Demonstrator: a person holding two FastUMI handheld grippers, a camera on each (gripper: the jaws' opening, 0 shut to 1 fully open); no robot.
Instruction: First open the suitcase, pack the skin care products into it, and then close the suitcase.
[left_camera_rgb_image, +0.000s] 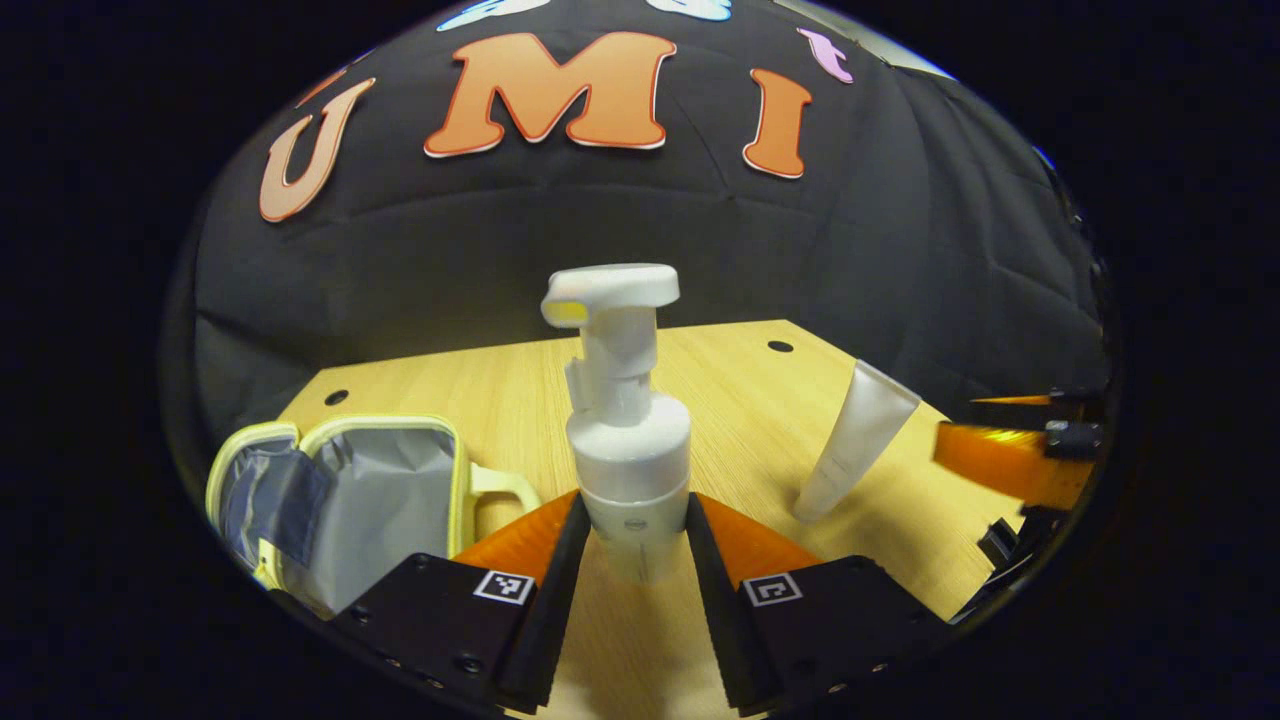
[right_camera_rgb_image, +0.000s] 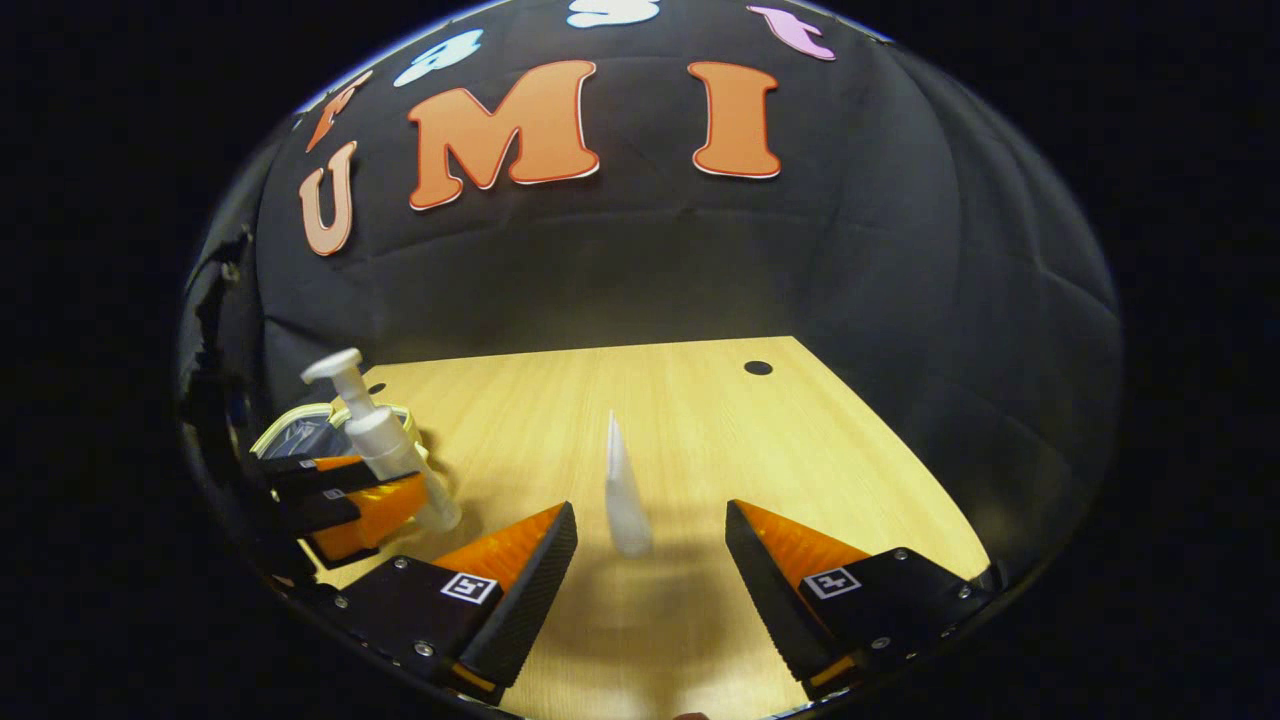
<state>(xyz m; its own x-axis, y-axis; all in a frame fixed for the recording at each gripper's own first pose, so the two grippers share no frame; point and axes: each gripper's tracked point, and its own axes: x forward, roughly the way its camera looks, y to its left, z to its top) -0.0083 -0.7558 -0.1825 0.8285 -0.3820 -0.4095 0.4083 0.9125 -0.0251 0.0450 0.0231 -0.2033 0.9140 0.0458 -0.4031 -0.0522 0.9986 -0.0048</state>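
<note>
Our counter (left_camera_rgb_image: 720, 400) holds the open suitcase (left_camera_rgb_image: 380, 500) at the lower left of the left gripper view. Our left tool (left_camera_rgb_image: 636, 540) squeezes the pump bottle (left_camera_rgb_image: 628, 440) low down, so the tall bottle could tip or slip on the way to the suitcase. Our right tool (right_camera_rgb_image: 650, 545) is wide open around the standing tube (right_camera_rgb_image: 622, 490); a bump could knock it over.
</note>
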